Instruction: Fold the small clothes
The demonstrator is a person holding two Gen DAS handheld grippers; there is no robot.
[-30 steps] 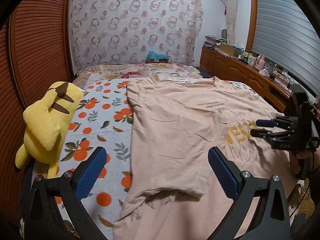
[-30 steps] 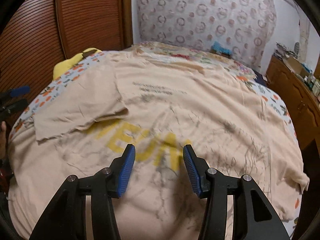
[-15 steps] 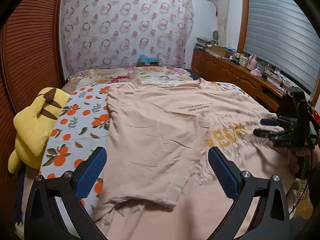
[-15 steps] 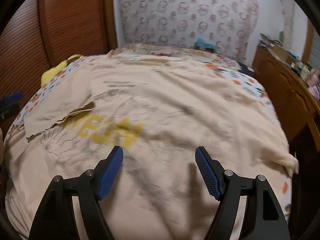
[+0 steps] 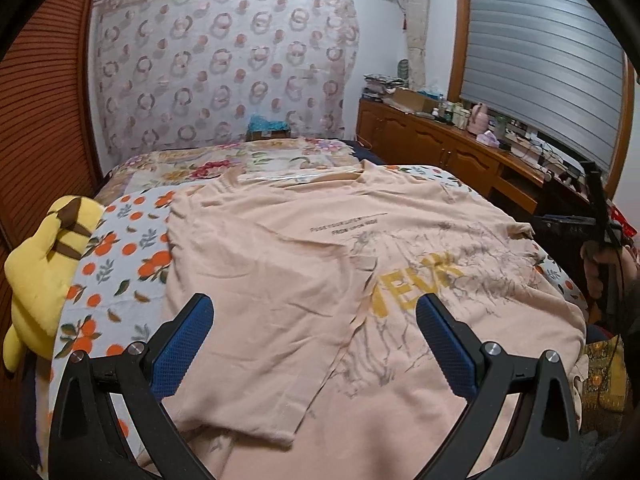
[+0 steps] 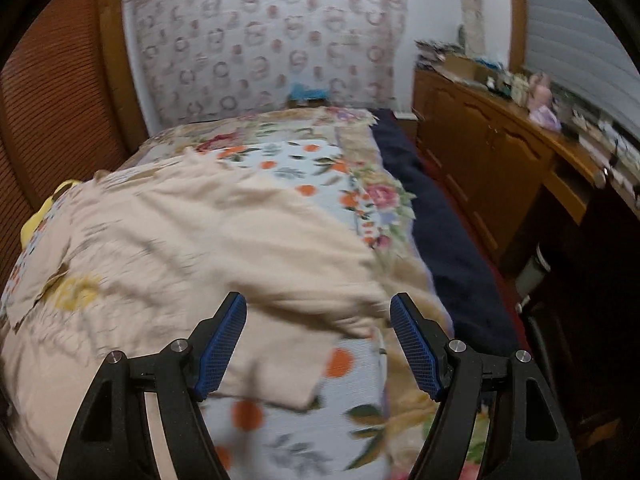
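Left gripper (image 5: 314, 340) jaws wide apart, nothing between them, hovering over the folded-in side of the T-shirt (image 5: 280, 280); right gripper (image 6: 318, 344) jaws also apart and empty, above the shirt's right sleeve (image 6: 320, 304) near the bed's edge; that view is blurred, so whether anything touches I can't tell. Shirt lies flat, print up, on the orange-patterned bedspread (image 5: 116, 256). Progress, my read: left side flap (image 5: 256, 320) already laid over the chest, covering part of the yellow lettering (image 5: 416, 284); right side still spread out, lengthwise fold not started. Long axis runs collar to hem: collar (image 5: 304, 176) away toward the headboard, hem toward the cameras.
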